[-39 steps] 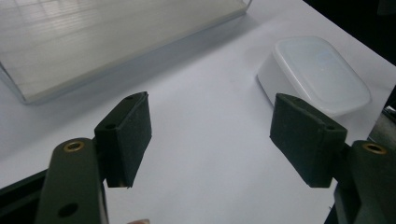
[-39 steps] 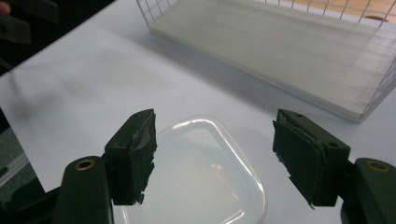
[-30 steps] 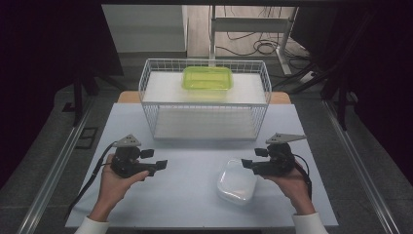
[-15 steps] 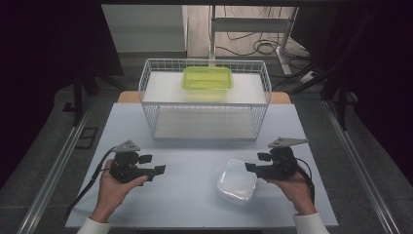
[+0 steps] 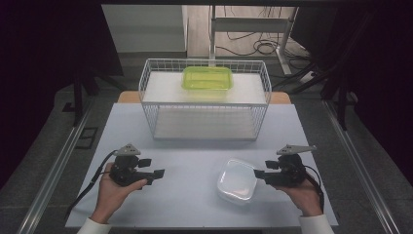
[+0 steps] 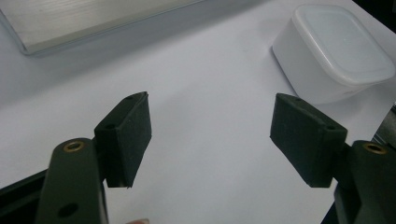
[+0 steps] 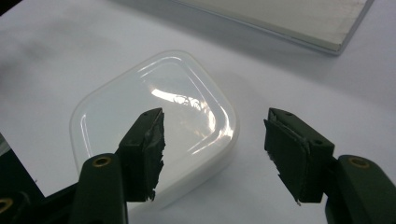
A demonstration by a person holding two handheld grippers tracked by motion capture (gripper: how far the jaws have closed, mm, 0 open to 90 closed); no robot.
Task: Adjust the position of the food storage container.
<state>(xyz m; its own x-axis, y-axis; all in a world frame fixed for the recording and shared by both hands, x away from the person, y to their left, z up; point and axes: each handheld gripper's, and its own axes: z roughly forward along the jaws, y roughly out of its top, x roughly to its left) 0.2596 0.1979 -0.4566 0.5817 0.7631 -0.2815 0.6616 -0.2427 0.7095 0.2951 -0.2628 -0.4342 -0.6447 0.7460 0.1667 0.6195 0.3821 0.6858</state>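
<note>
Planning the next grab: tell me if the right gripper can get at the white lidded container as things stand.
Probably yes. The right gripper sits just beside the white lidded container on the table, its jaws, which have just been closing, still apart, one over the container's corner, with nothing between. The left gripper stays well aside.

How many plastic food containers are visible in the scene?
2. A square translucent white plastic container with its lid lies on the white table, near the right tongs. A rectangular yellow-green plastic container rests on top of the white wire basket. None seems hidden.
</note>
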